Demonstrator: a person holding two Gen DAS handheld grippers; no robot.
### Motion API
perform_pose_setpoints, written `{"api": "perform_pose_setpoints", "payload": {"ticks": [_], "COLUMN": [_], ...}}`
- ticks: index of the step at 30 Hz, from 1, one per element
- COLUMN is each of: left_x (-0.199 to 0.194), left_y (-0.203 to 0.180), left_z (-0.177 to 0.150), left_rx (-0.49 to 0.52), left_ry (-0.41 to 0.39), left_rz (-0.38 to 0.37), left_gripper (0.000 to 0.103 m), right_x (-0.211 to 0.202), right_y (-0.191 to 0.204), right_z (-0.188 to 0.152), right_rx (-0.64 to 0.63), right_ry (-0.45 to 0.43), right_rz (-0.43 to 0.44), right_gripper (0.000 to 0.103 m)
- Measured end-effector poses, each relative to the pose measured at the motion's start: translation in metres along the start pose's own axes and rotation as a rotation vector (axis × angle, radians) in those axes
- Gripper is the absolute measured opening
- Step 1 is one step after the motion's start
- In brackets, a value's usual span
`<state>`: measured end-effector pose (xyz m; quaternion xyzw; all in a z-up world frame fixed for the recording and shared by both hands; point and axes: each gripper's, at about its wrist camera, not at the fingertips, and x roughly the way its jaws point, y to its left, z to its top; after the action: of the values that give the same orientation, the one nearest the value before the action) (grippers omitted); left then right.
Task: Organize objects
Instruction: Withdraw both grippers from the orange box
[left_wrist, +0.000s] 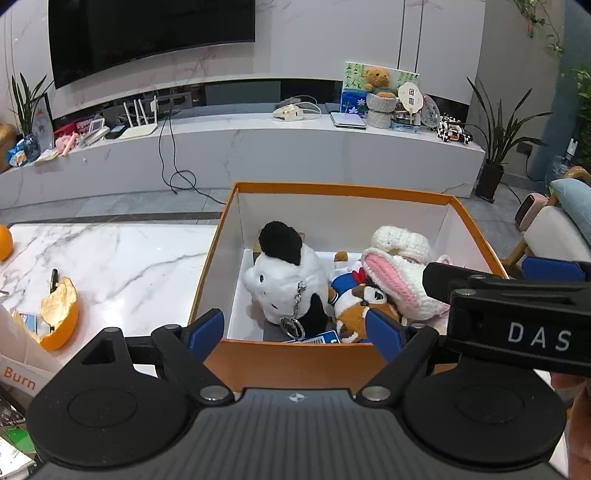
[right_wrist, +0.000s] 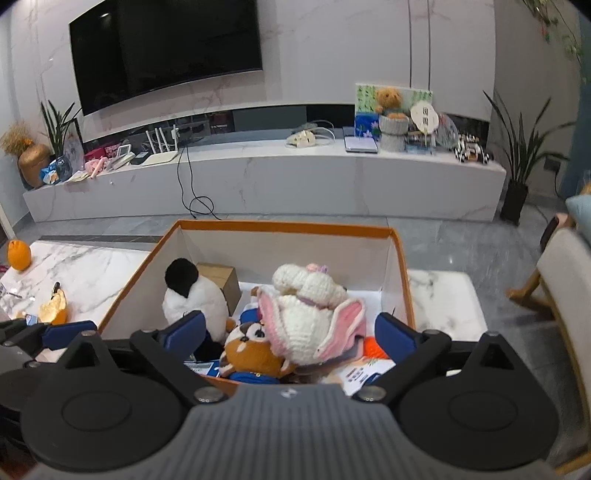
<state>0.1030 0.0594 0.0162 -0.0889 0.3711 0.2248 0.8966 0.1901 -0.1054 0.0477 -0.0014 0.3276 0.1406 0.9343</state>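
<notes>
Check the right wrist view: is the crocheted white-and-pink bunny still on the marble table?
No, the crocheted white-and-pink bunny lies inside the orange cardboard box, atop other plush toys.

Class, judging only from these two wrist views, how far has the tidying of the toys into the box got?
Done: the black-and-white plush, the brown-and-white plush and the crocheted bunny lie inside the orange box. In hand: nothing; the left gripper and right gripper are both open and empty. Left: the orange peel and a whole orange remain on the marble table.
</notes>
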Motion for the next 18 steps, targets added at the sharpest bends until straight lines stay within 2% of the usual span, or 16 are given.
{"api": "perform_pose_setpoints", "payload": {"ticks": [5,12,18], "left_x": [0.004,0.007,0.007], "left_y": [0.004,0.012,0.015], "left_z": [0.001,0.000,0.000], "left_rx": [-0.020,-0.067,-0.091], "left_ry": [0.021,0.039,0.045], "left_rz": [0.021,0.005,0.020], "left_gripper": [0.099,0.099,0.099], "right_x": [0.008,0.012,0.014], "right_y": [-0.002,-0.008,-0.011], "right_z": [-0.001,-0.001,-0.001], "right_rx": [0.001,0.013,0.014], "right_ry": [0.006,0.013,0.015], "right_rz": [-0.023,-0.043,-0.051], "right_gripper": [0.100,0.100,0.100]}}
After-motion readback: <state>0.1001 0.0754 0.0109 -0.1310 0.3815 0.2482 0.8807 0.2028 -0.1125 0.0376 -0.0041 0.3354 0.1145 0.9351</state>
